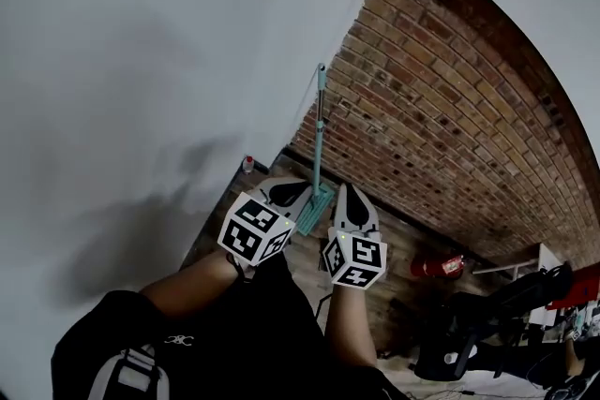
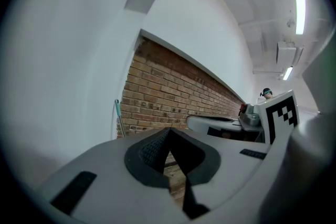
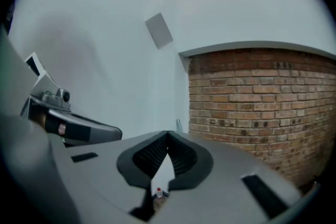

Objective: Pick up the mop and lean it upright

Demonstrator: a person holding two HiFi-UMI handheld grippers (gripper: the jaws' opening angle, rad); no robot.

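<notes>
A mop with a teal handle [image 1: 320, 131] stands upright in the corner where the white wall meets the brick wall, its flat teal head [image 1: 315, 207] on the wooden floor. My left gripper [image 1: 289, 194] and right gripper [image 1: 350, 199] are side by side just in front of the mop head, apart from it. Both are shut with nothing between the jaws. In the left gripper view the gripper [image 2: 169, 131] points at the brick wall, with the mop handle [image 2: 117, 113] to the left. The right gripper [image 3: 168, 135] points at the corner, and the handle's top [image 3: 178, 124] shows above it.
A small red-capped bottle [image 1: 247, 164] stands on the floor by the white wall [image 1: 141, 61]. A red object [image 1: 441, 265] lies at the foot of the brick wall [image 1: 450, 108]. Dark equipment [image 1: 506, 304] crowds the lower right.
</notes>
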